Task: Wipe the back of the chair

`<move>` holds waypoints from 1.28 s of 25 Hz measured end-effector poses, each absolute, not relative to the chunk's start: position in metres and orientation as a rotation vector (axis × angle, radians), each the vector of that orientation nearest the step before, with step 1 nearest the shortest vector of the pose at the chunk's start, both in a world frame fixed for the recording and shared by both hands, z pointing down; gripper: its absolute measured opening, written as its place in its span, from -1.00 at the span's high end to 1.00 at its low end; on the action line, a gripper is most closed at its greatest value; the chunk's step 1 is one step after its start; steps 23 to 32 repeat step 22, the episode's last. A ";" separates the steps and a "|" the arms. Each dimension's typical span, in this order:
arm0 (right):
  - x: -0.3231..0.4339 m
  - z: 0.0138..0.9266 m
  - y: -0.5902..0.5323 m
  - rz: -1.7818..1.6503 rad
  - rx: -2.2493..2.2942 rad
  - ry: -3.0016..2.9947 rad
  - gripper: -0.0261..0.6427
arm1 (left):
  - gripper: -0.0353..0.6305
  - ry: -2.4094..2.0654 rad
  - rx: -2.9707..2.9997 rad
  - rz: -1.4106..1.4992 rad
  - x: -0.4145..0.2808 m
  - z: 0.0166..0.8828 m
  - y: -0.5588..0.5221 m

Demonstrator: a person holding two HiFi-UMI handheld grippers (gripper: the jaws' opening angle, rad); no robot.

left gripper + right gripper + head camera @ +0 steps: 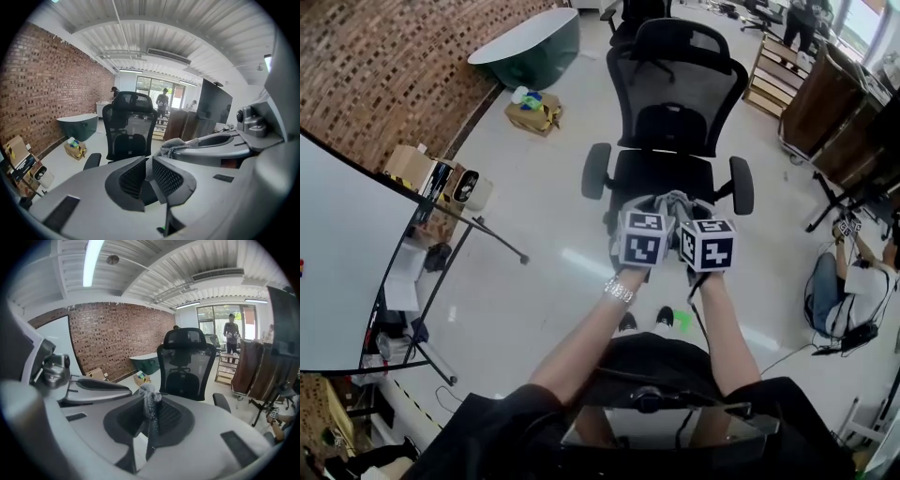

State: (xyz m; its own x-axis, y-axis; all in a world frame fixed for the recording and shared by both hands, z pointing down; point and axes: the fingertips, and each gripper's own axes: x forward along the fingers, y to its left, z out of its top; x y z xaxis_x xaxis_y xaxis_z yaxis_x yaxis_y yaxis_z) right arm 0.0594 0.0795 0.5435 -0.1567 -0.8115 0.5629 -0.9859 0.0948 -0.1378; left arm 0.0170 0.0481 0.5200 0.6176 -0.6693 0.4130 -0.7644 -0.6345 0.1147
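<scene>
The chair back (675, 89) is black net in a hard black frame, with a headrest on top. It stands upright on the pale floor (534, 234), straight ahead of the person. The chair faces them, so the seat is near and the back is farther off. The far side of the back cannot be seen from here. The net looks soft and should give a little when pushed, while the frame looks stiff. The chair will likely roll or turn if pressed hard, so a gentle wipe may be best. The frame edge or an armrest looks like a good place to steady it. A gray cloth (673, 202) hangs above the seat, not touching the back yet. It looks light, soft and floppy. The right tongs (150, 404) are squeezed tight on a bunch of it. The left tongs (149, 163) are almost closed and seem to pinch a thin edge of it. A brick wall (384, 66) is off to the left.
</scene>
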 end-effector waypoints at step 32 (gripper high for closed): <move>0.108 0.515 0.090 0.625 1.781 -2.097 0.78 | 0.75 -1.147 2.618 0.463 0.083 0.503 0.054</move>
